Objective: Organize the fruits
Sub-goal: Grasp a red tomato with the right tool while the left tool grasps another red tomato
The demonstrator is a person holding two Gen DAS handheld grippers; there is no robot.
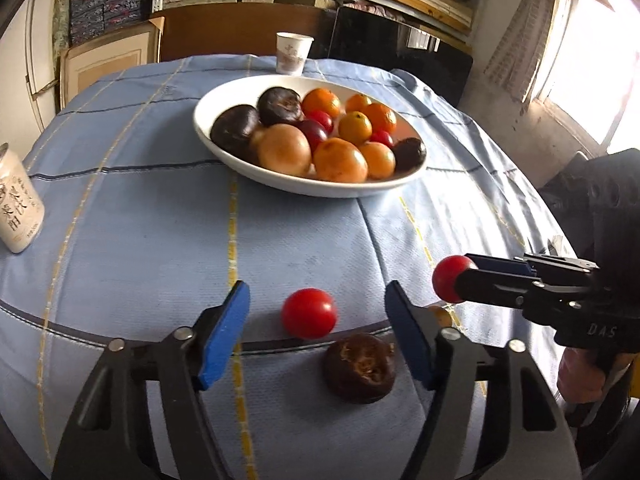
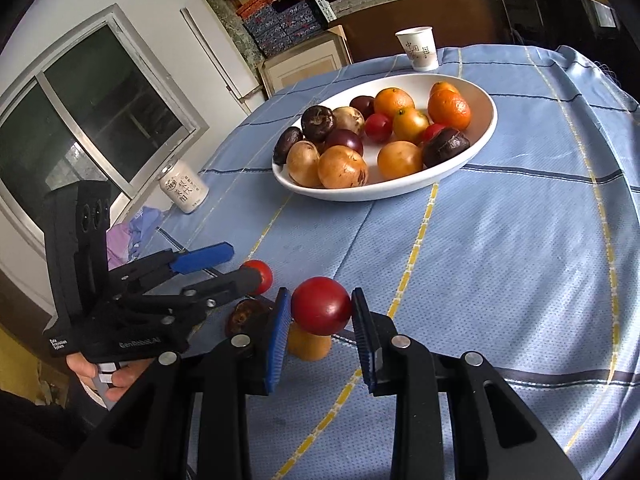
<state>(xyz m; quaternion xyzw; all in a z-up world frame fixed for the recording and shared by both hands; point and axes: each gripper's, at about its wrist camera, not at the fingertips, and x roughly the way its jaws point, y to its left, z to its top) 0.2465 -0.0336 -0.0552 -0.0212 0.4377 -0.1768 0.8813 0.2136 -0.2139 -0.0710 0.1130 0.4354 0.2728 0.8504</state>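
The blue checked tablecloth (image 1: 140,240) fills both views, falling away at the near edge and at the right side under the window. There's a broad bare stretch of cloth between the grippers and the white bowl (image 1: 224,160), which sits toward the far half, well apart from the loose fruit. The bowl is heaped with oranges, dark purple fruits, pale brown ones and small red tomatoes. Behind it, a paper cup (image 1: 292,53) stands near the far edge; a white can (image 1: 18,204) stands off at the left edge.

Now the left gripper (image 1: 316,320): jaws spread wide, empty, framing a loose red tomato (image 1: 309,313) lying on the cloth, with a dark wrinkled fruit (image 1: 359,368) just beside it, nearer the camera.

And the right gripper (image 2: 322,312): blue pads clamped on a glossy red tomato (image 2: 321,305), held above the cloth. Under it, a small orange fruit (image 2: 309,346) on the table, partly hidden.
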